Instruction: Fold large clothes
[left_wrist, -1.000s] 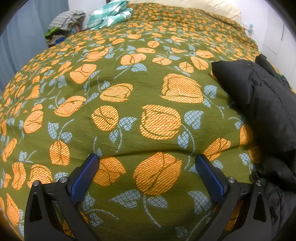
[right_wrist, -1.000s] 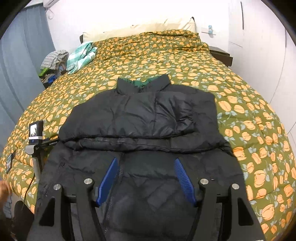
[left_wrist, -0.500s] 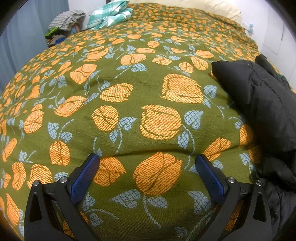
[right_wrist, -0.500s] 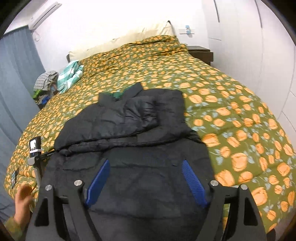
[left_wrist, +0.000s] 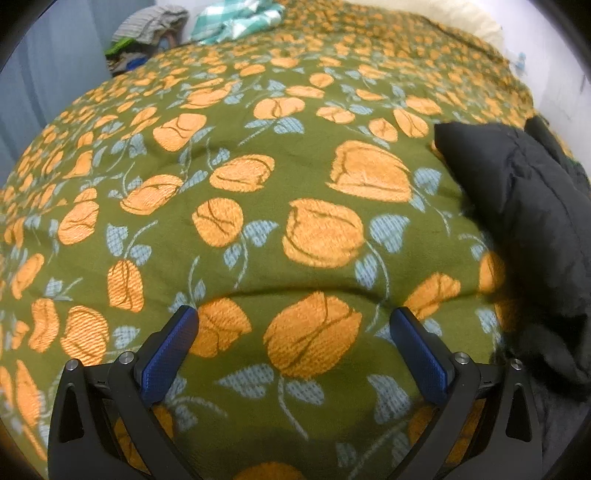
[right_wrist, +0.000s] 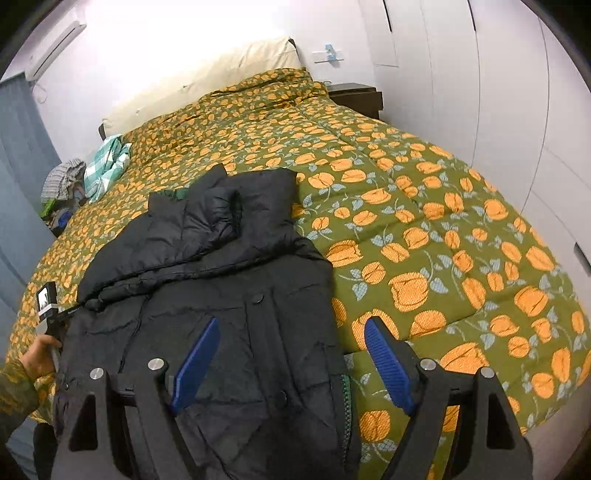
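Black quilted puffer jacket (right_wrist: 207, 295) lies flat on the bed, collar toward the pillows, hem toward the camera. Both sleeves are folded across the chest. A green lining shows at the collar.

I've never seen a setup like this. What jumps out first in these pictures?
A green bedspread covered in orange flowers fills both views. A black puffer jacket lies on it, sleeves folded across its chest, under the open right gripper. The left gripper, also open, hovers over bare bedspread beside the jacket.
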